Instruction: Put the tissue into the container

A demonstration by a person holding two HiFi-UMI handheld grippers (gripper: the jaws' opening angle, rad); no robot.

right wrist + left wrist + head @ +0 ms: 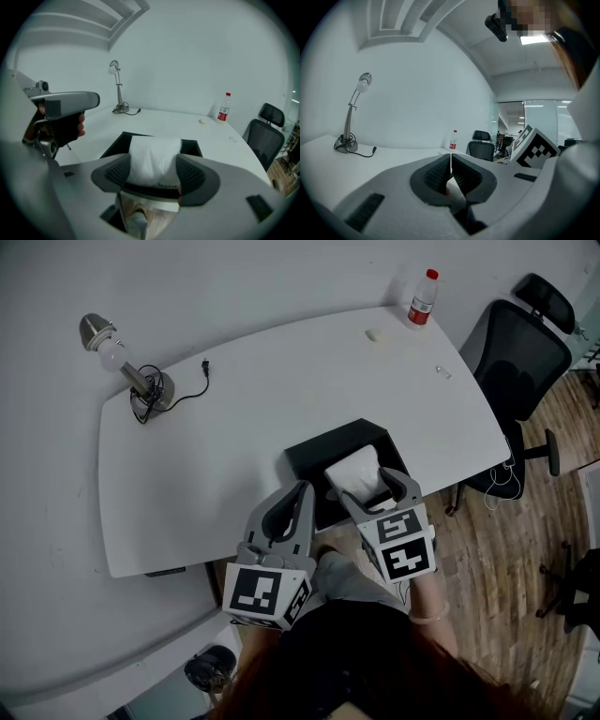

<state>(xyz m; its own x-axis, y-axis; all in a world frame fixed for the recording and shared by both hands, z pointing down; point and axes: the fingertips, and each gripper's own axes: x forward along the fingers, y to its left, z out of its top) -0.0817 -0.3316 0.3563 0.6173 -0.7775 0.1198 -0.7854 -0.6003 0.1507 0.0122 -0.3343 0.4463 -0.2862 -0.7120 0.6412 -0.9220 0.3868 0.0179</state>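
A white tissue pack [354, 471] is clamped between the jaws of my right gripper [376, 491], which is shut on it; in the right gripper view the tissue pack [153, 158] fills the gap between the pads. It hangs over the near right part of the black open container [311, 458], whose dark walls [115, 143] show behind the tissue. My left gripper [300, 493] is shut on nothing and is held beside the container's near left corner. In its own view the jaws [450, 165] meet in a thin line.
A desk lamp [128, 369] with a black cable stands at the table's far left. A red-capped bottle [422, 298] and two small bits [373, 335] [442, 372] lie at the far right. A black office chair [517, 345] stands off the right edge.
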